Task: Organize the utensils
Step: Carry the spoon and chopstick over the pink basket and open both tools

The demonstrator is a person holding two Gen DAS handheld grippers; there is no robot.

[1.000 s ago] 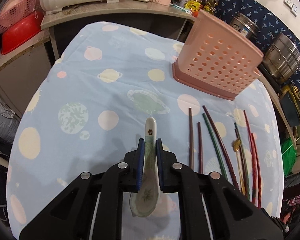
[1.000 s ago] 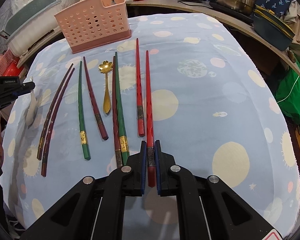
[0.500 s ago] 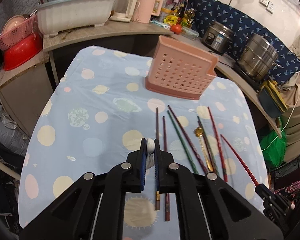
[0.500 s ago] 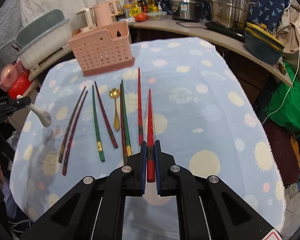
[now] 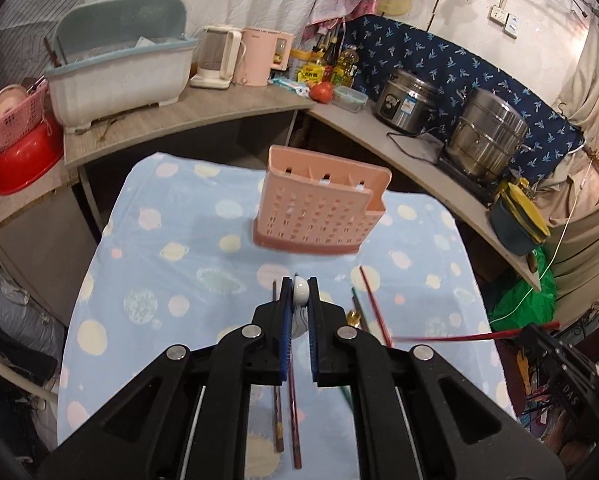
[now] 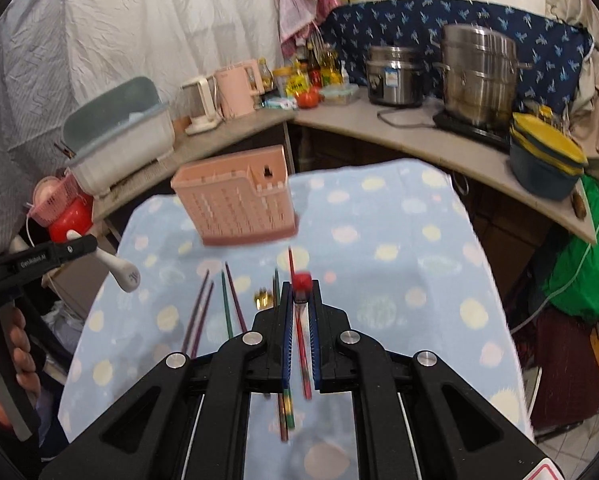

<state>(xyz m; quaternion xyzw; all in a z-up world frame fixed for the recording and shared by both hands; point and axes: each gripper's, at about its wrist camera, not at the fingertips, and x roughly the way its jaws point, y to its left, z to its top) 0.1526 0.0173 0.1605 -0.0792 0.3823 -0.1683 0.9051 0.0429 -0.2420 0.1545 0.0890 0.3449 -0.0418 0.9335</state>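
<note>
I have both tongs clamped: left tongs on the spoon, right tongs on a red chopstick. The caddy stands straight ahead on the bench, slots upward, roughly equally far from both.

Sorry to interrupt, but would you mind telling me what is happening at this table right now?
A person is sorting utensils with two handheld grippers. The left gripper is shut on a white ceramic spoon, and the right gripper is shut on a red chopstick, both held above the table. The pink utensil basket stands at the far end of the blue tablecloth; other chopsticks and a gold spoon lie on it.
</note>
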